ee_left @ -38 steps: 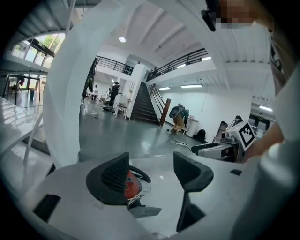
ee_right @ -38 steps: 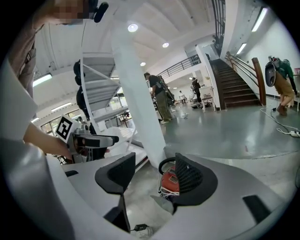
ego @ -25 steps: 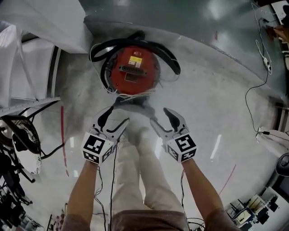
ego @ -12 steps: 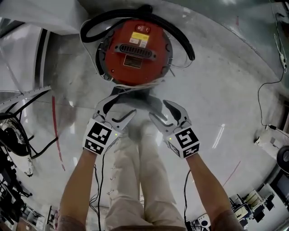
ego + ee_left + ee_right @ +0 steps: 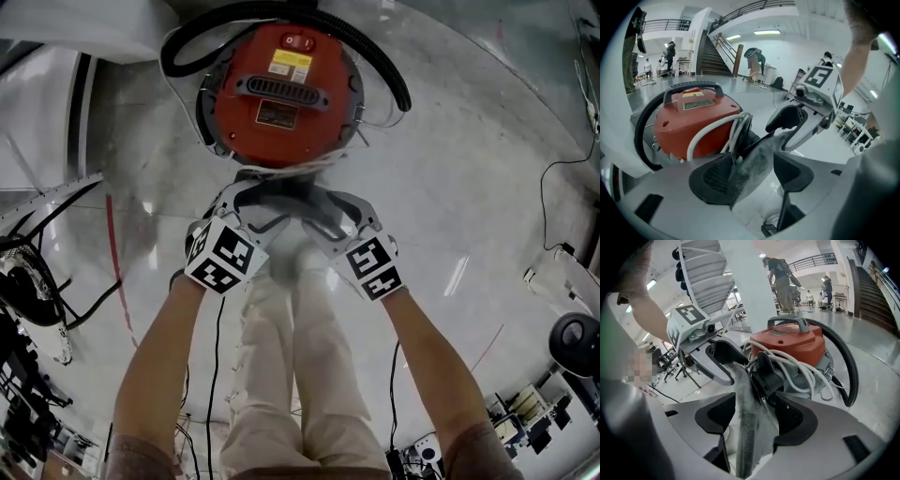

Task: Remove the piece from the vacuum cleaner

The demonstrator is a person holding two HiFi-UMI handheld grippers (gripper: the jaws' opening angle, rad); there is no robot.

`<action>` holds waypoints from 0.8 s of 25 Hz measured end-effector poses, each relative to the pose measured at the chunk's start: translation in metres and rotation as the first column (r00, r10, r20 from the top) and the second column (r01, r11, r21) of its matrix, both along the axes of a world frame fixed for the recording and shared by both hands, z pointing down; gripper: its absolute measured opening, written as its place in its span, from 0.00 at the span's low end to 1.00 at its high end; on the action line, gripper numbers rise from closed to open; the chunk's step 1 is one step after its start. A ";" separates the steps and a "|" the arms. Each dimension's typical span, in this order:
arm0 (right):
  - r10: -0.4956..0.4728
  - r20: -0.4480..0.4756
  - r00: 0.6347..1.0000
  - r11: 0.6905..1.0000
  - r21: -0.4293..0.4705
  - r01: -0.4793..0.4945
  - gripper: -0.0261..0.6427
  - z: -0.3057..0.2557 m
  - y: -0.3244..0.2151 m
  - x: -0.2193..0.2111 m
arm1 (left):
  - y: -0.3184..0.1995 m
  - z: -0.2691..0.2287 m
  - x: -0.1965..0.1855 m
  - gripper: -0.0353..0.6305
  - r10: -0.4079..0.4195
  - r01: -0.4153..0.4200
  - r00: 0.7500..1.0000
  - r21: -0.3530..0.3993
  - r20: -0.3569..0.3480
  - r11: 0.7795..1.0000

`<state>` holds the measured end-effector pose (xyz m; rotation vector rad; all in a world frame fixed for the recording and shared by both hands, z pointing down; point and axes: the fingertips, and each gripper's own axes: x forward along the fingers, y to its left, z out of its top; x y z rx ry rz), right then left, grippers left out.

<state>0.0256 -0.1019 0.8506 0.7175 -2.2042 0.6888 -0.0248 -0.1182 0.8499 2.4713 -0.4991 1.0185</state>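
A round red vacuum cleaner (image 5: 281, 94) stands on the floor with a black hose (image 5: 380, 70) looped round it and a white cord (image 5: 799, 369) wound at its near side. A dusty grey fabric piece (image 5: 284, 199) hangs from that near side. My left gripper (image 5: 246, 204) and right gripper (image 5: 328, 208) meet at it from either side. In the left gripper view the piece (image 5: 754, 159) lies between the open jaws, against one pad. In the right gripper view the piece (image 5: 743, 397) runs down between the open jaws, with gaps on both sides.
The person's light trousers and feet are right below the grippers. A black cable (image 5: 562, 178) and a red floor line (image 5: 117, 272) cross the grey floor. Cluttered gear (image 5: 28, 291) sits at the left, a white column (image 5: 740, 291) and stairs (image 5: 710, 58) lie beyond, and people stand far off.
Both grippers have moved forward and inward to the vacuum's near side, and the grey piece now sits between their jaws. The vacuum sits closer in view.
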 end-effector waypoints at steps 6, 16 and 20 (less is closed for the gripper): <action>0.002 -0.006 1.000 1.000 -0.017 -0.002 0.39 0.010 -0.004 -0.007 | -0.005 0.009 -0.001 0.39 0.095 -0.096 0.994 0.005 0.048 0.995; -0.002 0.008 1.000 0.999 -0.035 0.002 0.31 0.009 -0.001 -0.007 | -0.001 0.008 0.008 0.32 0.181 -0.180 0.982 -0.016 0.058 0.983; 0.003 0.022 1.000 0.999 -0.052 -0.001 0.28 0.011 0.000 -0.009 | 0.002 0.014 0.009 0.29 0.215 -0.212 0.976 -0.074 0.043 0.975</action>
